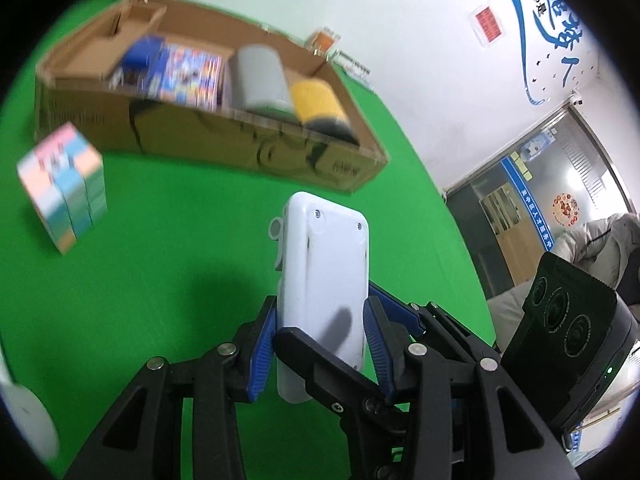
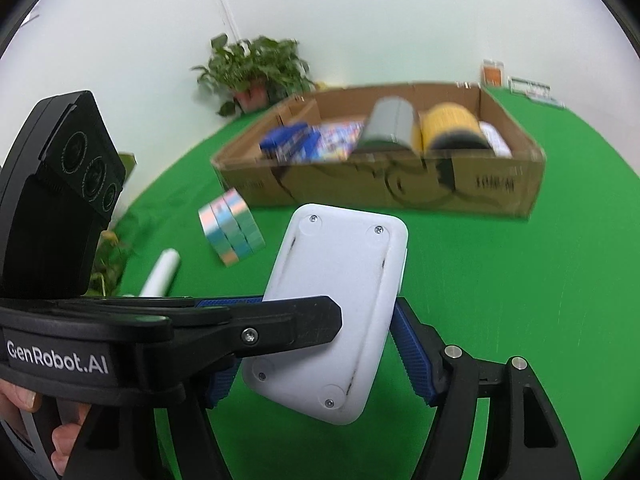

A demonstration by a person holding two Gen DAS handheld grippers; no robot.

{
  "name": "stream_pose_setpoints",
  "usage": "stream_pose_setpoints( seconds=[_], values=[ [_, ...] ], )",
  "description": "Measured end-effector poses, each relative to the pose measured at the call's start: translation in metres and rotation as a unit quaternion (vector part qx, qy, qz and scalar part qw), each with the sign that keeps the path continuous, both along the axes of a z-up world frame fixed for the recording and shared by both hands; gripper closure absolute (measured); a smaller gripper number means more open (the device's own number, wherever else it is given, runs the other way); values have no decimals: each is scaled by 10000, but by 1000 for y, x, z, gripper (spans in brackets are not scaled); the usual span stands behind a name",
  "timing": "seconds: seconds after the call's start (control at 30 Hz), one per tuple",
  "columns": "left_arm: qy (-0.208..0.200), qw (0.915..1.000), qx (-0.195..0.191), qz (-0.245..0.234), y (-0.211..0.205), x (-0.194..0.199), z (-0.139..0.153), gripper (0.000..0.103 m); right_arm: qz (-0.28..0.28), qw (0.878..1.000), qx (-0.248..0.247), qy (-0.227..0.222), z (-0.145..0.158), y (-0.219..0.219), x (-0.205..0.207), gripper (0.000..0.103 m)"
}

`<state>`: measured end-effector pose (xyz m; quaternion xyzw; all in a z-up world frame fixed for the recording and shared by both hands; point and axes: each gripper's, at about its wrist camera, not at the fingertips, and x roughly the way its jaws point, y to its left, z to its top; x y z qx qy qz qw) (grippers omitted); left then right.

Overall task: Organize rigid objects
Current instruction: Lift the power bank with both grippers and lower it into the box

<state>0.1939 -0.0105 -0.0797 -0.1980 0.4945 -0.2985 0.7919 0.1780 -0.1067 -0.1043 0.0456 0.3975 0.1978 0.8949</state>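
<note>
A white plastic device (image 1: pixel 325 276) with screws on its back is held above the green table (image 1: pixel 160 280). Both grippers grip it together. My left gripper (image 1: pixel 322 344) is shut on its lower end, blue pads on both sides. In the right wrist view the same device (image 2: pixel 336 312) sits between my right gripper's (image 2: pixel 316 344) blue pads, with the left gripper's black finger (image 2: pixel 280 326) crossing its face. An open cardboard box (image 1: pixel 240 148) ahead holds a grey cylinder (image 1: pixel 260 78), a yellow-and-black cylinder (image 1: pixel 320 106), a blue box (image 1: pixel 138 60) and colourful packs (image 1: pixel 192 74).
A pastel multi-pack of boxes (image 1: pixel 64 192) stands on the table left of the box, also seen in the right wrist view (image 2: pixel 232 226). A white tube (image 2: pixel 160 274) lies near it. A potted plant (image 2: pixel 252 72) stands at the back left. Small cards (image 2: pixel 520 80) stand at the back right.
</note>
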Motion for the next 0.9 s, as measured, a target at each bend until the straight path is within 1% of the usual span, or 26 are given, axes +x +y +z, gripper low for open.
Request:
stream_pose_setpoints(
  seconds=[0.1,0.23,0.4,0.47,0.6,0.67,0.73,0.77,0.83,0.9],
  values=[
    [-141,9999,38,75,9,18,15,62,75,9999,-2,-125,16,12,19,36],
    [-221,9996,82,184,19,46,29,62,158,9996,6,-218,34,29,51,36],
    [-295,9989,162,316,33,93,41,62,287,9993,17,-249,48,48,104,36],
    [-228,9990,155,338,36,116,43,62,321,9992,-17,-222,51,54,130,36],
    [-28,9992,180,352,40,162,40,62,408,9992,-17,-12,49,59,187,36],
    [145,9991,185,361,42,181,32,62,435,9989,-18,189,42,62,214,36],
    [278,9986,239,378,43,195,23,62,455,9982,25,378,33,64,233,36],
    [322,9982,341,382,42,202,18,63,468,9979,59,454,27,65,242,36],
    [455,9973,425,400,41,211,10,63,455,9969,69,642,17,68,257,37],
    [600,9962,496,391,41,219,2,63,446,9959,90,780,8,69,264,37]
  ],
)
